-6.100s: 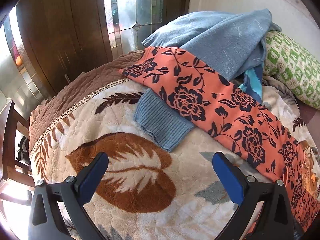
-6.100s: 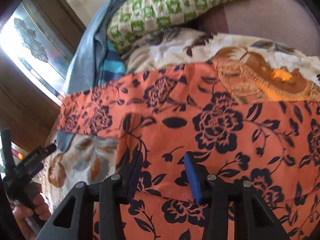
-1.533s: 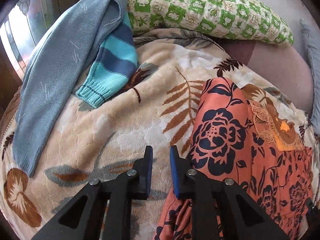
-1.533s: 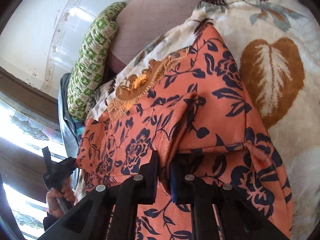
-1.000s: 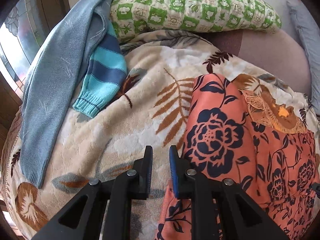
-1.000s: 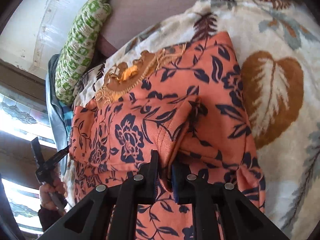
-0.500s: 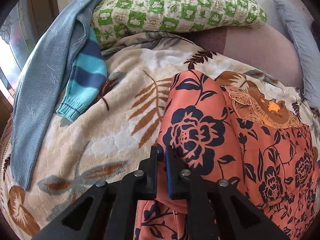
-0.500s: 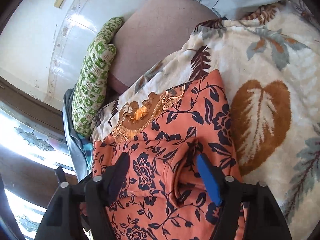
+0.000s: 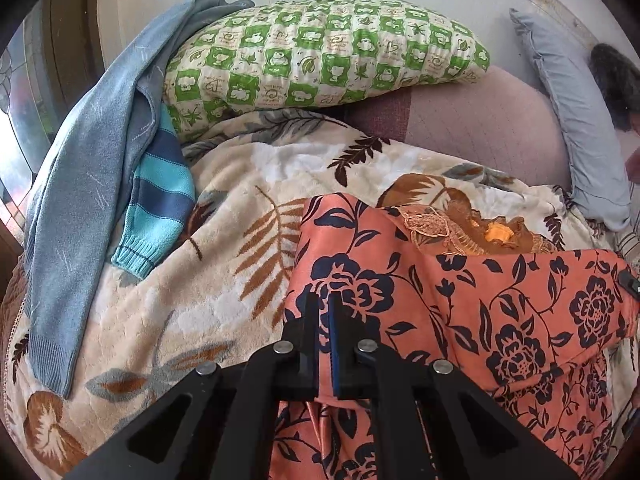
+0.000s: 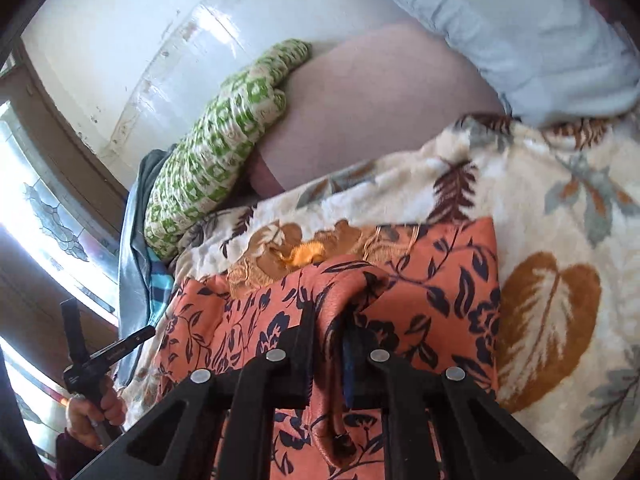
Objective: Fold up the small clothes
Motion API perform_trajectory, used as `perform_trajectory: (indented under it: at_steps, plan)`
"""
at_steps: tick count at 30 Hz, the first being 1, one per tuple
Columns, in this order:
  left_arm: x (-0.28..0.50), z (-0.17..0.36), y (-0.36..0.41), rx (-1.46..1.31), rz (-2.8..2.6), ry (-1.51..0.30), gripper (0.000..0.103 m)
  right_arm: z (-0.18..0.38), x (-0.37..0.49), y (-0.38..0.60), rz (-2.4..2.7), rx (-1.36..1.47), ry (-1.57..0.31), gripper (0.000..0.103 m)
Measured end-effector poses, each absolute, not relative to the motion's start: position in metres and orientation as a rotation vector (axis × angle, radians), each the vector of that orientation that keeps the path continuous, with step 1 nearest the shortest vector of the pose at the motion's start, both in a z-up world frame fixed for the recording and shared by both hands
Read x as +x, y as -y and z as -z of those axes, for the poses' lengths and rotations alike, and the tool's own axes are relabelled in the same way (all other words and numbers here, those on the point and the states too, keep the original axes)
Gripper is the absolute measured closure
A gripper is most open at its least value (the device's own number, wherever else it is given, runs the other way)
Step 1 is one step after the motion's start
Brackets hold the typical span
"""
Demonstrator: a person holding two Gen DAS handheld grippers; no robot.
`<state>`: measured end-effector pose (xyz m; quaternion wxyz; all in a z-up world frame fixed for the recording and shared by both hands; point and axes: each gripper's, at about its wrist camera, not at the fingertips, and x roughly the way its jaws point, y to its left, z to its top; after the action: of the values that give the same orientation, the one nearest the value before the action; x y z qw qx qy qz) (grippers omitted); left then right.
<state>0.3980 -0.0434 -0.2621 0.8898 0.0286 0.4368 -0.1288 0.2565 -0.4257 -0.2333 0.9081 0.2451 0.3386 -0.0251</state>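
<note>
Both pinched shut on the orange floral garment [image 9: 460, 304] on the bed's leaf-print blanket [image 9: 224, 288], left tool [image 9: 323, 312] at one edge, right tool [image 10: 329, 320] on a raised ridge; thin bites, so likely to slip out under uneven pull.
</note>
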Motion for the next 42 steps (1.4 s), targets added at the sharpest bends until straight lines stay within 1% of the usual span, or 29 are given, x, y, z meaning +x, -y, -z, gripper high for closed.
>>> perform_trajectory:
  at_steps: [3, 5, 6, 8, 12, 15, 18, 20, 22, 24, 26, 27, 30, 32, 33, 36, 42]
  plan:
    - [0.396, 0.271, 0.055, 0.092, 0.286, -0.946, 0.099, 0.249, 0.267, 0.444, 0.122, 0.487, -0.754, 0.092]
    - [0.396, 0.283, 0.064, 0.133, 0.276, -0.966, 0.099, 0.277, 0.278, 0.459, 0.148, 0.501, -0.856, 0.091]
    - [0.396, 0.288, 0.068, 0.15, 0.271, -0.981, 0.099, 0.293, 0.283, 0.465, 0.17, 0.5, -0.931, 0.088]
    - [0.396, 0.294, 0.074, 0.164, 0.281, -1.005, 0.099, 0.313, 0.283, 0.473, 0.175, 0.537, -1.009, 0.086]
    - [0.396, 0.287, 0.069, 0.163, 0.26, -0.994, 0.099, 0.282, 0.273, 0.472, 0.179, 0.522, -0.944, 0.086]
    - [0.398, 0.269, 0.045, 0.085, 0.236, -0.979, 0.099, 0.259, 0.256, 0.468, 0.182, 0.511, -0.873, 0.086]
    - [0.388, 0.254, 0.02, 0.017, 0.201, -0.964, 0.098, 0.25, 0.242, 0.46, 0.128, 0.546, -0.839, 0.086]
    - [0.376, 0.252, 0.01, -0.013, 0.194, -0.981, 0.098, 0.253, 0.24, 0.445, 0.07, 0.572, -0.859, 0.086]
    - [0.365, 0.256, 0.012, -0.028, 0.219, -1.01, 0.098, 0.262, 0.242, 0.425, 0.064, 0.52, -0.913, 0.086]
    - [0.353, 0.264, 0.019, -0.021, 0.244, -1.028, 0.098, 0.282, 0.243, 0.415, 0.091, 0.502, -0.99, 0.086]
    - [0.347, 0.28, 0.028, 0.015, 0.234, -1.059, 0.098, 0.305, 0.242, 0.418, 0.109, 0.544, -1.053, 0.085]
    - [0.347, 0.292, 0.032, 0.028, 0.223, -1.078, 0.098, 0.311, 0.238, 0.42, 0.112, 0.562, -1.049, 0.085]
    - [0.353, 0.324, 0.038, 0.026, 0.194, -1.137, 0.098, 0.299, 0.227, 0.417, 0.133, 0.56, -1.029, 0.085]
    - [0.354, 0.322, 0.046, 0.093, 0.181, -1.062, 0.097, 0.286, 0.212, 0.414, 0.104, 0.544, -0.973, 0.085]
    - [0.356, 0.322, 0.048, 0.117, 0.171, -1.052, 0.096, 0.279, 0.201, 0.413, 0.105, 0.535, -0.947, 0.085]
    - [0.366, 0.318, 0.035, 0.033, 0.164, -1.051, 0.099, 0.27, 0.18, 0.419, 0.129, 0.527, -0.924, 0.085]
    - [0.369, 0.304, 0.016, -0.018, 0.127, -0.998, 0.1, 0.267, 0.171, 0.449, 0.188, 0.594, -0.896, 0.085]
